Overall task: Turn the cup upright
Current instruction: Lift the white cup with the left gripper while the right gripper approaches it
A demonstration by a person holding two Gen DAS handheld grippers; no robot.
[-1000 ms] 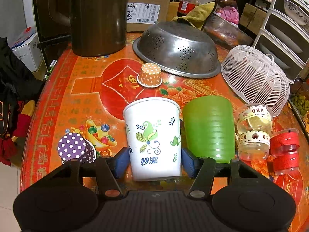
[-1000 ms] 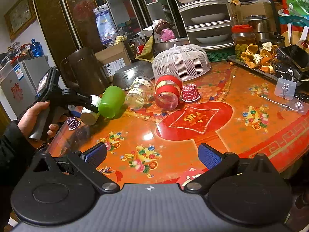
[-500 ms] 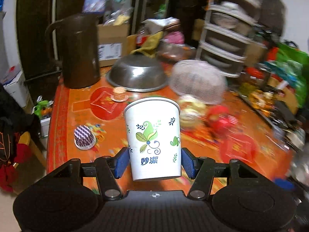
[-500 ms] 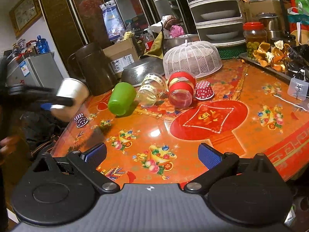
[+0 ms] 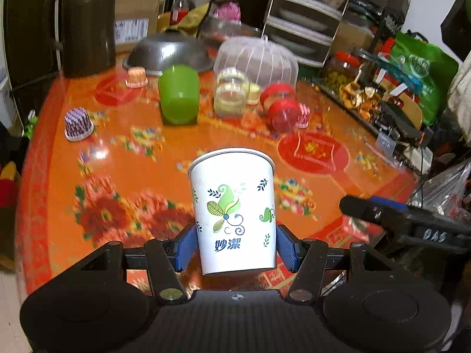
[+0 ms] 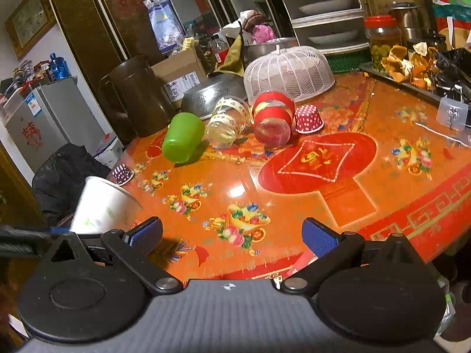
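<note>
My left gripper [image 5: 235, 248] is shut on a white paper cup [image 5: 234, 209] with a green leaf print, held mouth up above the near edge of the orange table [image 5: 117, 182]. The cup also shows in the right wrist view [image 6: 103, 206] at the lower left, tilted. My right gripper [image 6: 232, 235] is open and empty over the table's front edge. A green plastic cup [image 5: 178, 94] lies on its side further back; it also shows in the right wrist view [image 6: 182, 138].
Two clear jars, one with cream ribbon [image 6: 228, 120] and one with red ribbon [image 6: 272, 119], lie on their sides. Small dotted cupcake liners [image 6: 308, 119] [image 5: 77, 122] stand upside down. A white mesh food cover [image 6: 288, 72], a metal colander [image 5: 167, 54] and a dark jug [image 5: 85, 26] stand at the back.
My left gripper has carried the white cup back and right, away from the green cup toward the table's near edge. The right gripper has stayed open and nearly still.
</note>
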